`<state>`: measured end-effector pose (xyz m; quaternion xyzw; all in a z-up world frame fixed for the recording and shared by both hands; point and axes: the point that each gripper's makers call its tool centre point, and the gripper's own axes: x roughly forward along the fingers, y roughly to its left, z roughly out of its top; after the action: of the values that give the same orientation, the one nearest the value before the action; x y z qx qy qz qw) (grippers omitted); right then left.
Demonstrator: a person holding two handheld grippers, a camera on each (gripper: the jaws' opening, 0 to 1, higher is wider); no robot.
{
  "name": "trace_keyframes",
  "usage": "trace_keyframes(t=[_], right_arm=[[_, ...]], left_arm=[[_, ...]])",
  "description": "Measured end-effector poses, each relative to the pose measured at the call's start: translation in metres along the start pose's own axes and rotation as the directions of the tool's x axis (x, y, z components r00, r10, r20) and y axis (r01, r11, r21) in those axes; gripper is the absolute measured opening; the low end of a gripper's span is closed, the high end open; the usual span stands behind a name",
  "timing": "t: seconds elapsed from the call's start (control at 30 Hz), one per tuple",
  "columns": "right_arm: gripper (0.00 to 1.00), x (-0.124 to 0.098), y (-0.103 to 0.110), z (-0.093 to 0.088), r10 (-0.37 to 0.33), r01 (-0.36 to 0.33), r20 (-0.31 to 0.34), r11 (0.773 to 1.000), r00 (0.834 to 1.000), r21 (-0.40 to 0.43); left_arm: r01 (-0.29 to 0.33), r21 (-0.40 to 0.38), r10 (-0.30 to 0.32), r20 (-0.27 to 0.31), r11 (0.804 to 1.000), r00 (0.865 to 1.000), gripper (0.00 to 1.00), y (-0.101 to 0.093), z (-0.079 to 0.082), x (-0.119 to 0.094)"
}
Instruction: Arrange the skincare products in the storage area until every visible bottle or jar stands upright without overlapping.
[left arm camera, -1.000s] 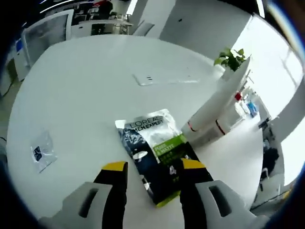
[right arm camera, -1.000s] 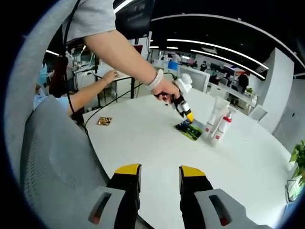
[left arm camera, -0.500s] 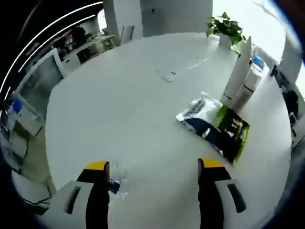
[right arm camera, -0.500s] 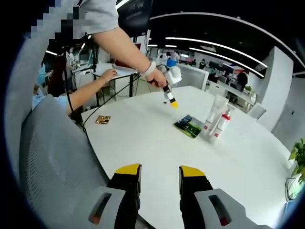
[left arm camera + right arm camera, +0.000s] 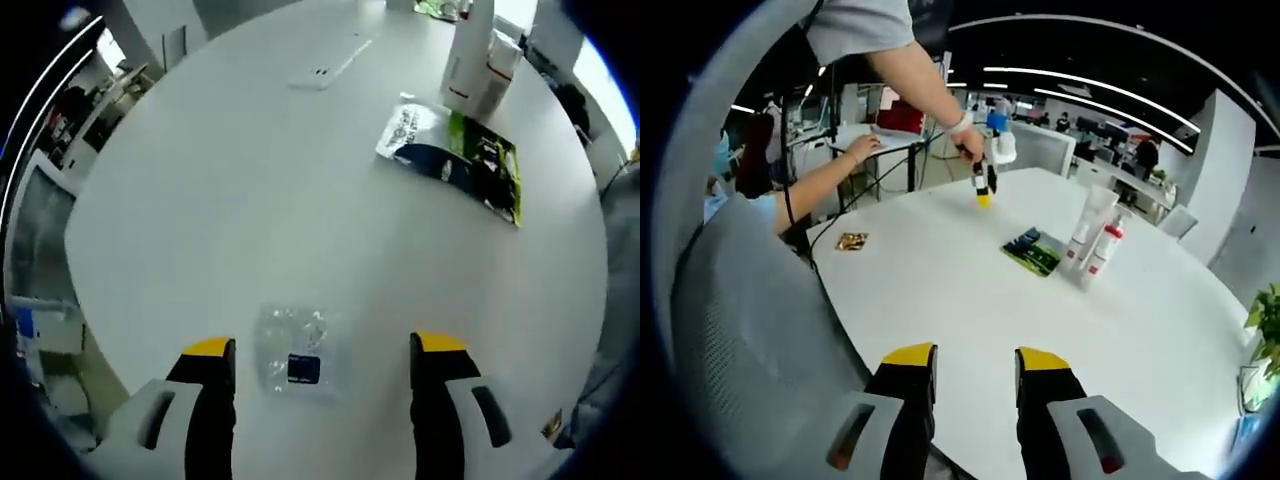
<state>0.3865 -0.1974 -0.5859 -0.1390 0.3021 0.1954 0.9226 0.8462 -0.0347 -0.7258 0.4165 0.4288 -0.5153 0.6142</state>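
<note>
Compared with a second ago, the left gripper (image 5: pixel 325 350) has drawn back from the dark sachet (image 5: pixel 455 160) and its jaws, then close around the packet's near end, now stand wide apart and empty. In the left gripper view those yellow-tipped jaws bracket a small clear plastic bag (image 5: pixel 295 352) with a dark square inside, lying flat on the round white table (image 5: pixel 220 200). Far to the right the sachet (silver top, green panel) lies flat, and just beyond it a white tube (image 5: pixel 468 45) and a red-banded white bottle (image 5: pixel 502 72) stand upright side by side.

In the right gripper view, the right gripper (image 5: pixel 975 362) hovers over the table's near edge, jaws slightly parted with nothing between them. Across the table a person's hand (image 5: pixel 970 152) holds the left gripper (image 5: pixel 983 199) pointing down above the surface. To its right lie the sachet (image 5: pixel 1032 250), then the tube (image 5: pixel 1089 226) and bottle (image 5: pixel 1103 251), both upright. A small brown packet (image 5: pixel 851 241) sits near the left edge.
</note>
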Motion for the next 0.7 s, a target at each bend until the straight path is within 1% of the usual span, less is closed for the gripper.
trace_keyframes(t=[0.07, 0.13, 0.17, 0.2, 0.27, 0.33, 0.37, 0.4, 0.5, 0.7], right_arm=[[0.25, 0.001, 0.001, -0.001, 0.001, -0.002, -0.010, 1.000, 1.000, -0.007], [0.25, 0.001, 0.000, -0.003, -0.002, 0.002, -0.020, 1.000, 1.000, -0.010], [0.26, 0.001, 0.000, -0.003, -0.003, 0.003, -0.022, 1.000, 1.000, -0.007], [0.25, 0.001, 0.000, -0.004, -0.005, 0.005, -0.023, 1.000, 1.000, -0.005], [0.26, 0.001, -0.001, -0.005, -0.008, 0.008, -0.027, 1.000, 1.000, -0.002], [0.25, 0.002, -0.001, -0.006, -0.008, 0.008, -0.036, 1.000, 0.999, -0.005], [0.25, 0.002, 0.000, -0.006, -0.007, 0.007, -0.039, 1.000, 0.999, -0.007], [0.25, 0.003, 0.000, -0.007, -0.008, 0.007, -0.041, 1.000, 0.999, -0.008], [0.23, 0.002, -0.003, -0.007, -0.022, 0.021, -0.044, 1.000, 0.999, -0.016], [0.23, 0.003, -0.005, -0.007, -0.028, 0.027, -0.050, 1.000, 0.998, -0.015]], left_arm=[[0.017, 0.006, -0.017, -0.024, 1.000, 1.000, 0.68, 0.002, -0.006, 0.004], [0.017, 0.009, -0.016, -0.033, 1.000, 0.999, 0.63, 0.006, -0.010, 0.008], [0.026, -0.008, -0.026, -0.026, 1.000, 0.999, 0.64, 0.009, -0.010, 0.005], [0.029, -0.012, -0.029, -0.016, 1.000, 0.999, 0.65, 0.011, -0.009, 0.004], [0.032, -0.015, -0.032, -0.015, 0.999, 0.999, 0.66, 0.014, -0.009, 0.003], [0.056, -0.008, -0.056, -0.011, 0.998, 0.998, 0.65, 0.013, -0.009, 0.003], [0.082, -0.005, -0.082, -0.010, 0.997, 0.997, 0.64, 0.011, -0.009, 0.005], [0.071, 0.006, -0.070, -0.009, 0.997, 0.997, 0.64, 0.015, -0.008, 0.004], [0.082, 0.030, -0.082, -0.026, 0.996, 0.996, 0.58, 0.018, -0.010, 0.004], [0.079, 0.018, -0.078, -0.024, 0.997, 0.997, 0.53, 0.016, -0.011, 0.005]])
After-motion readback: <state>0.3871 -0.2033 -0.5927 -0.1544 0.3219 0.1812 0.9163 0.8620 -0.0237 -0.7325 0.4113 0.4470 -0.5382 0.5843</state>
